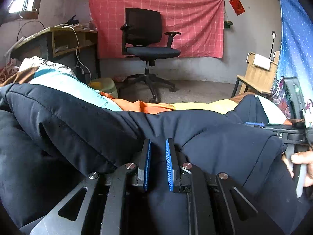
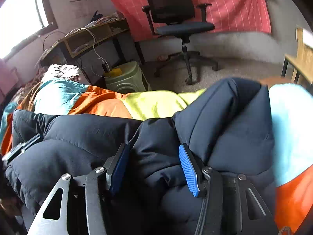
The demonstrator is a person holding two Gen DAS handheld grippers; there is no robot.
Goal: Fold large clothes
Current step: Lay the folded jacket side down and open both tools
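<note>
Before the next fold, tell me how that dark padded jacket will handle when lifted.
The dark padded jacket probably flops and sags: it lies in soft, rumpled folds. Its quilted puffiness suggests bulk without much weight. The smooth shell may slip between the pads.

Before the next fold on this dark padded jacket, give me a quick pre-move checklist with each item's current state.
1. Left hand-held gripper clamped on the dark padded jacket: ok, pads narrow with fabric bunched between them.
2. Right hand-held gripper gripping: not ok, jaws stand apart, fabric loose between them.
3. Jacket lying flat: not ok, puffed and creased.
4. Bedding beyond the jacket free for folding: ok.
5. Jacket's full outline in view: cannot tell, edges run out of frame.
</note>
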